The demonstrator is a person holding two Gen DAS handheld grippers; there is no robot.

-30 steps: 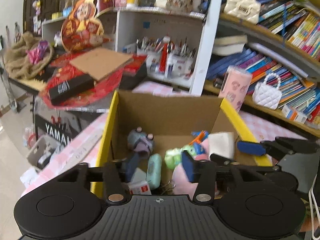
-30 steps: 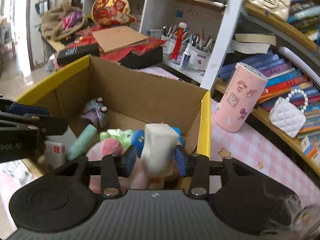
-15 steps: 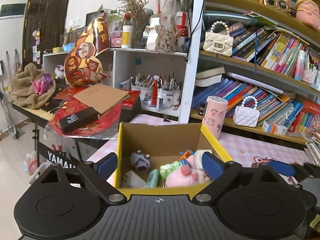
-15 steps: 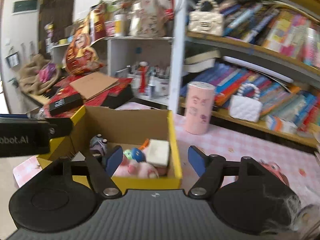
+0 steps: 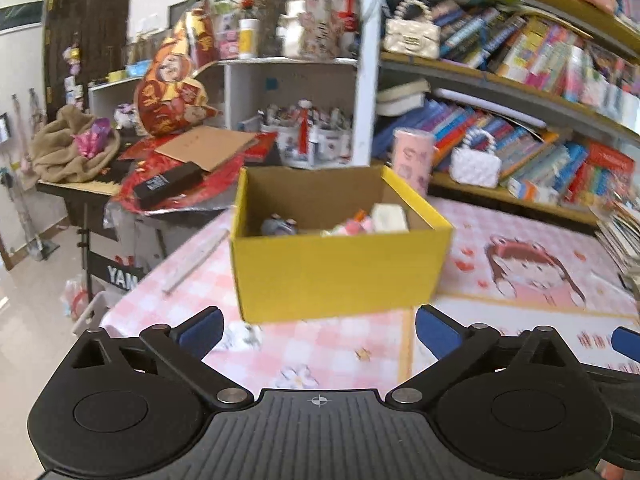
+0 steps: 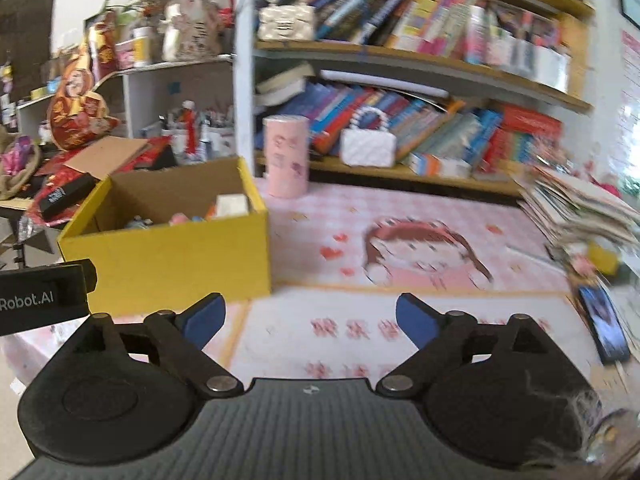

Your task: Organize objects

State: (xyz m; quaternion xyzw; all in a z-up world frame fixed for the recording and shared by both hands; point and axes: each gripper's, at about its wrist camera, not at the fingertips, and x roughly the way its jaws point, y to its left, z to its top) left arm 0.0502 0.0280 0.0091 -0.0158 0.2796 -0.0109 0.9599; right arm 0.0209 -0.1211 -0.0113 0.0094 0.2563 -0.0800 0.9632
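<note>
A yellow cardboard box [image 5: 336, 272] [image 6: 176, 264] stands on the pink checked tablecloth [image 5: 328, 356]. Several small toys lie inside it, among them a white block [image 5: 388, 218] [image 6: 232, 205] and a grey plush [image 5: 278, 226]. My left gripper [image 5: 318, 330] hangs in front of the box, its jaws opening wide with nothing between them. My right gripper [image 6: 310, 320] is to the right of the box over the cloth; its jaws are also opening and hold nothing. The left gripper's body [image 6: 44, 298] shows at the right wrist view's left edge.
A pink cylinder [image 6: 287, 156] stands behind the box by the bookshelf [image 6: 420, 60]. A white bag [image 6: 368, 146] sits on the low shelf. A stack of books [image 6: 580, 208] and a phone [image 6: 604, 322] lie at the right. Left of the table is a cluttered keyboard stand [image 5: 120, 184].
Both grippers pulled back out of the box and opened wide. The right gripper let go of the white block, which now lies in the box, and swung toward the right.
</note>
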